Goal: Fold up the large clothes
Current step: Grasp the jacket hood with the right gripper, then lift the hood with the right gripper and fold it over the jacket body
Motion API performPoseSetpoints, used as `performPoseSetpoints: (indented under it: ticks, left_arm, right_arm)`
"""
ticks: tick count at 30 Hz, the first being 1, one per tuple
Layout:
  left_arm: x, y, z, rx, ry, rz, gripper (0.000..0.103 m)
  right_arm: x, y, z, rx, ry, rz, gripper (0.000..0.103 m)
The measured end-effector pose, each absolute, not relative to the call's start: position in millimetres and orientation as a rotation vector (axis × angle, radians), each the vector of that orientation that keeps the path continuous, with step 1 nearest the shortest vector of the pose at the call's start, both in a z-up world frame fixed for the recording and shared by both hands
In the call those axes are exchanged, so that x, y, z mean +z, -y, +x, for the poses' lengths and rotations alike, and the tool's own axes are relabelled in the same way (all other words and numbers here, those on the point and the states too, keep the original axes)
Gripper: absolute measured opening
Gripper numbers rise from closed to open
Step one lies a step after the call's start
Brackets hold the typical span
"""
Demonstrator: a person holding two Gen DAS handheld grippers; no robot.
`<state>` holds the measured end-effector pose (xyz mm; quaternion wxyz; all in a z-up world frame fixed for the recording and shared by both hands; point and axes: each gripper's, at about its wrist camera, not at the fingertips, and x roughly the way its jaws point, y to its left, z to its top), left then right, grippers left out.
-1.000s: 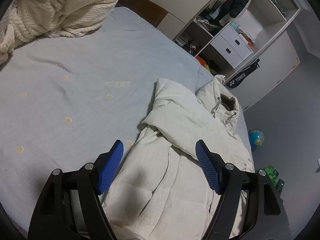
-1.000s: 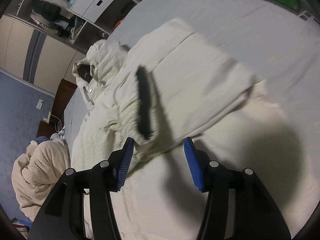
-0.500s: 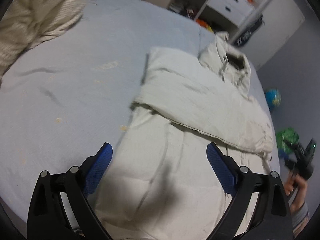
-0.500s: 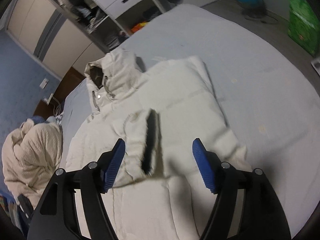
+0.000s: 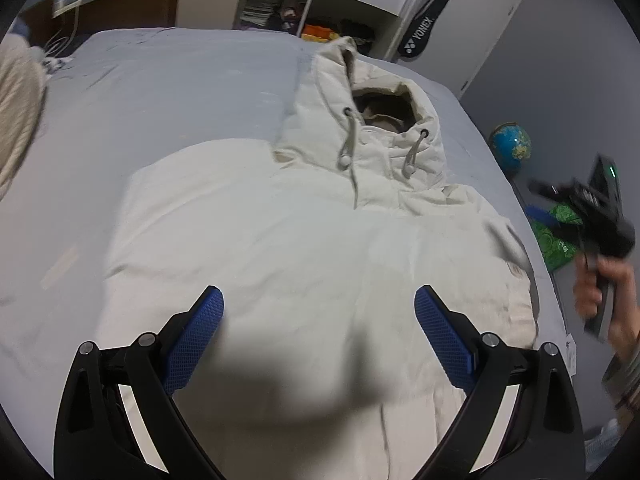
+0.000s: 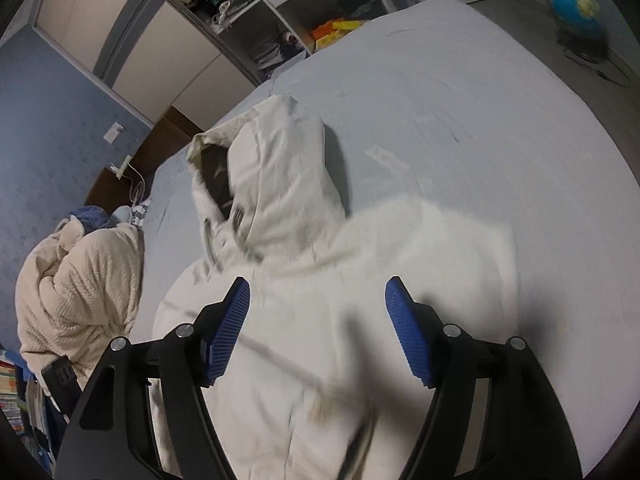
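Your left gripper (image 5: pixel 318 338) hangs over the lower body of the cream hooded jacket (image 5: pixel 304 248), its blue pads spread wide with nothing between them; the cloth below lies flat and untouched, and a dark shadow falls on it between the jaws. The jacket rests on the pale blue bed (image 5: pixel 168 92), laid out front up, with its hood (image 5: pixel 380 108) toward 12 o'clock in the left wrist view and two drawcords (image 5: pixel 346 140) trailing down from the hood opening. The sleeves appear folded in over the chest, though the folds are soft and hard to trace.

Your right gripper (image 6: pixel 318 330) is likewise wide open and holds nothing. It hovers over the jacket (image 6: pixel 320 360) near its shoulder, with the hood (image 6: pixel 280 168) at about 11 o'clock from the pads. In the left wrist view the same gripper (image 5: pixel 592 216) shows blurred at 3 o'clock, off the bed's edge, held in your right hand (image 5: pixel 600 292).

A heaped cream blanket (image 6: pixel 80 292) sits on the bed at 9 o'clock in the right wrist view, well apart from the jacket. A globe (image 5: pixel 510 148) stands on the floor beyond the bed's edge, a green bag (image 5: pixel 556 236) lies near it, and open shelves (image 6: pixel 276 12) with drawers line the wall at 12 o'clock.
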<state>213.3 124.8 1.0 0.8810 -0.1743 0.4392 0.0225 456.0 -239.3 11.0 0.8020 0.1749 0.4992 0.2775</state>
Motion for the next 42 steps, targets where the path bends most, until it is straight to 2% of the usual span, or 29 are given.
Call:
performPoseSetpoints:
  ticks: [7,12,14,16,24,25,27,29,31,35,42]
  left_arm:
    - [-44,-115,237,0.020,-0.899,-0.315,0.093]
    - [-55,-105,235,-0.006,-0.865,-0.217,0.096]
    - [-56,-106,237,-0.010,-0.842,-0.214,0.096]
    - [-57,-112,237,-0.011,-0.822,-0.250,0.096]
    - [-61,-115,236,-0.010,-0.780,-0.275,0.096]
    - [-61,-115,236,-0.012,-0.776,-0.274,0.096]
    - [-62,-116,235,-0.017,-0.768,-0.277,0.096]
    - [-63,-117,234,-0.018,-0.763,-0.279,0.096]
    - [-64,-117,234,-0.015,-0.759,-0.276,0.096]
    - [-64,-115,232,-0.011,-0.759,-0.274,0.096]
    - [-62,-120,236,-0.009,-0.750,-0.307,0.096]
  right_arm:
    - [-11,178,546,0.712,-1.128,0.321,0.067]
    - [-35,137,595,0.785,-1.161,0.351,0.068]
    - [-42,122,612,0.812,-1.167,0.378,0.079]
    - [-47,105,627,0.801,-1.157,0.359,0.084]
    - [-85,64,673,0.748,-1.217,0.247,0.083]
    - [-92,63,680,0.736,-1.222,0.262,0.081]
    - [-97,65,688,0.721,-1.208,0.288,0.066]
    - [-97,66,692,0.728,-1.172,0.332,0.029]
    - [-91,60,690,0.749,-1.146,0.314,0.016]
    - [-74,58,688,0.741,-1.126,0.314,0.016]
    - [-5,56,634,0.813,-0.956,0.213,0.014]
